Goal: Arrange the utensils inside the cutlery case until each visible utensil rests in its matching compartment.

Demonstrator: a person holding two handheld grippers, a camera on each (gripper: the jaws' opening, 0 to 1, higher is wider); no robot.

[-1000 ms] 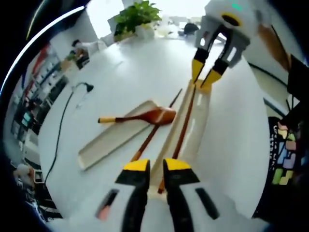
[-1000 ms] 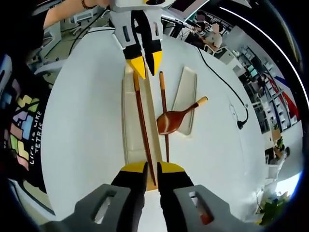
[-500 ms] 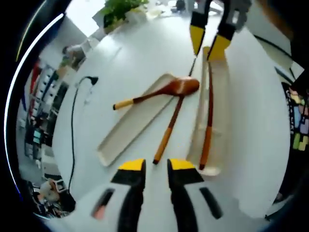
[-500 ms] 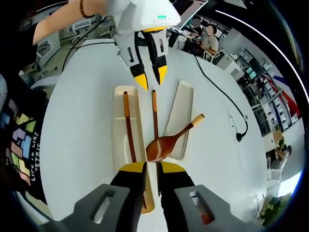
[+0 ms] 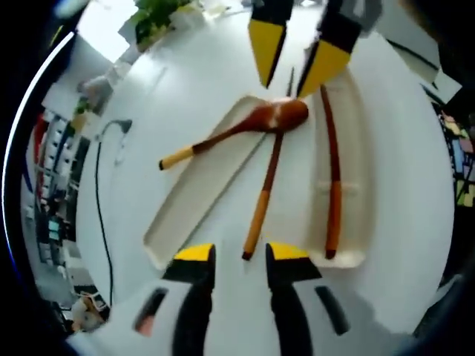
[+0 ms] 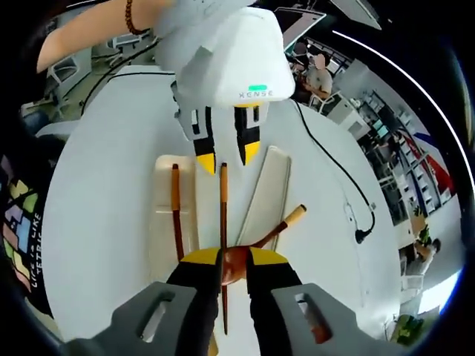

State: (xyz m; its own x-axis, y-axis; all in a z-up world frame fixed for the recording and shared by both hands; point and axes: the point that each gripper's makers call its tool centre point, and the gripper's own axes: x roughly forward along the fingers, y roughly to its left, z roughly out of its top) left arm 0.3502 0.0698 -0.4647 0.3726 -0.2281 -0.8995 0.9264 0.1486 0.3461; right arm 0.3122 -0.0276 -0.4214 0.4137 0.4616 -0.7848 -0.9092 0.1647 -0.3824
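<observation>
Two long cream case trays lie on the white table. The right tray [image 5: 352,185] [image 6: 162,222] holds one brown chopstick [image 5: 332,185] [image 6: 177,219]. A second chopstick [image 5: 266,189] [image 6: 223,215] lies on the table between the trays. The wooden spoon [image 5: 252,122] [image 6: 286,221] rests slantwise over the left tray [image 5: 197,204] [image 6: 269,189]. My left gripper [image 5: 241,256] [image 6: 226,158] is open just short of the loose chopstick's thick end. My right gripper [image 6: 232,261] [image 5: 295,61] is open, astride the chopstick's thin end and the spoon's bowl.
A black cable [image 5: 100,185] [image 6: 338,189] trails over the table beside the spoon's tray. A potted plant [image 5: 152,18] stands at the table's far end. A person's forearm [image 6: 89,33] reaches in behind the left gripper. Bare tabletop [image 6: 96,170] lies beyond the chopstick tray.
Both grippers have come closer together along the trays. The right gripper now stands over the spoon's bowl. Both pairs of jaws have widened a little.
</observation>
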